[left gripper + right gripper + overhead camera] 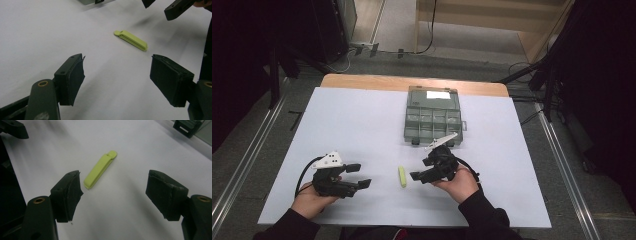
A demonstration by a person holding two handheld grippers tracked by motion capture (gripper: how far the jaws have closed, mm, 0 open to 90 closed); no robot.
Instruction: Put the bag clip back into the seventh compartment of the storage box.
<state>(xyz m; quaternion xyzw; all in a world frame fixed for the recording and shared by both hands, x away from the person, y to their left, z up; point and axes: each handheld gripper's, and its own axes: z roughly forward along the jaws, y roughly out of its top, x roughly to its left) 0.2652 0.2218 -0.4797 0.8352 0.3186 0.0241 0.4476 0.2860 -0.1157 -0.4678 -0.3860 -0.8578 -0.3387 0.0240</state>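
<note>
A slim yellow-green clip (pixel 402 176) lies flat on the white table sheet, between my two hands. My left gripper (pixel 359 175) is held to its left with jaws wide apart and nothing in them. In the left gripper view (pixel 117 78) the clip (pixel 131 40) lies ahead and slightly right of the gap. My right gripper (pixel 421 170) hovers just right of the clip, also open and empty. In the right gripper view (pixel 113 195) the clip (pixel 99 169) rests close to the left pad (pixel 70 192), pointing away.
A grey compartment box (pixel 432 119) with a clear lid stands beyond the clip at the table's middle back. The white sheet (pixel 342 125) spreads bare to the left. Cables and stands crowd the floor past the far edge.
</note>
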